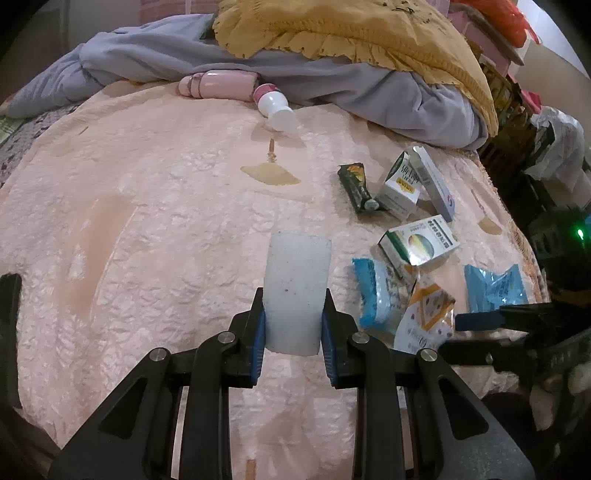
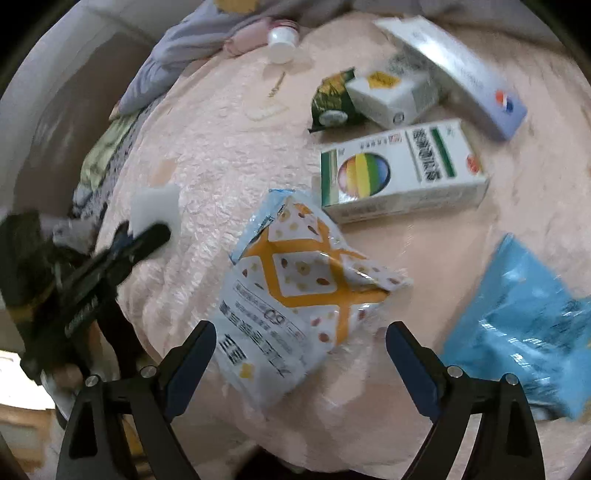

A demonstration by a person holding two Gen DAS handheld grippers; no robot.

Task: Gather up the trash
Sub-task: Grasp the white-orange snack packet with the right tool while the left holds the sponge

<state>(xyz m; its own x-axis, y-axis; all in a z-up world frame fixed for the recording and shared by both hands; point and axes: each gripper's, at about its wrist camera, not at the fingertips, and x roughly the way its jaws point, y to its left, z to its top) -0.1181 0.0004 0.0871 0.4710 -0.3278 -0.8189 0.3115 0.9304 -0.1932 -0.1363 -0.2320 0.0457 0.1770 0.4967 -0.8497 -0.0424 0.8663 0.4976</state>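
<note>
My left gripper (image 1: 293,314) is shut on a white foam block (image 1: 295,284) above the pink bedspread (image 1: 147,221); the block also shows in the right wrist view (image 2: 153,206). My right gripper (image 2: 301,343) is open, its fingers on either side of a white-and-orange snack bag (image 2: 295,291), also seen in the left wrist view (image 1: 424,317). Near it lie a white box with a rainbow circle (image 2: 402,173), a blue wrapper (image 2: 524,325), a green packet (image 2: 332,99), a small white carton (image 2: 388,96) and a long white box (image 2: 454,70).
A white bottle with a pink label (image 1: 275,105) lies at the back by a pink case (image 1: 218,85). Grey (image 1: 332,77) and yellow (image 1: 351,29) bedding is piled behind. Clutter (image 1: 517,110) stands off the bed's right edge.
</note>
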